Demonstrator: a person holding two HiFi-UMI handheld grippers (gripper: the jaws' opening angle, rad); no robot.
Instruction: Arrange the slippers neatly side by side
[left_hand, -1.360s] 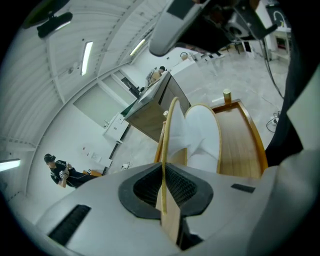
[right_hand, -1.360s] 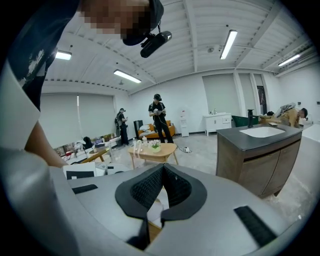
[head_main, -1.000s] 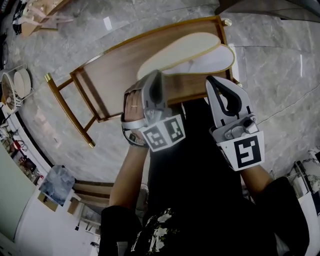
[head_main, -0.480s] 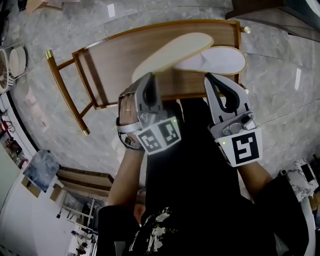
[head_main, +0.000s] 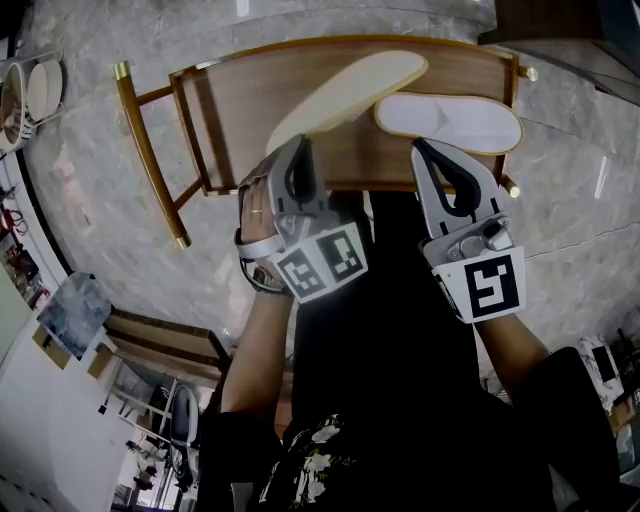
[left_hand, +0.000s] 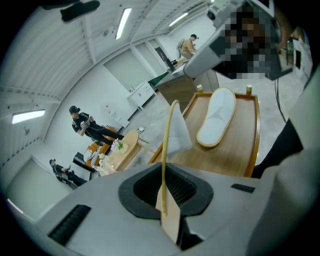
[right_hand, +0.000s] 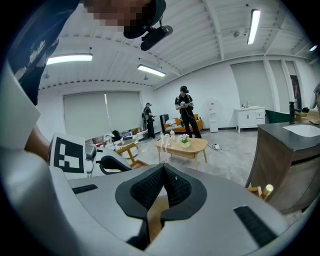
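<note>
A beige-soled slipper (head_main: 345, 95) hangs tilted, sole up, over the wooden shelf (head_main: 240, 110). My left gripper (head_main: 297, 150) is shut on its heel end. In the left gripper view the slipper's rim (left_hand: 165, 165) runs edge-on out of the left gripper (left_hand: 167, 200). The second slipper (head_main: 450, 120) is white and lies flat on the shelf at the right, also seen as the white slipper (left_hand: 216, 117) ahead of the left jaws. My right gripper (head_main: 425, 150) is shut and empty, just in front of that slipper, and the right gripper (right_hand: 161, 192) shows nothing between its pads.
The shelf has a gold frame with corner posts (head_main: 122, 72) and stands on a marble floor. A wooden stand (head_main: 160, 360) is at the lower left. Further off are a low wooden table (right_hand: 182, 145), a dark cabinet (right_hand: 290, 165) and several people.
The held slipper has swung left, so it covers less of the lying white slipper than before. Both grippers have shifted sideways along the shelf's front. Neither grip has changed.
</note>
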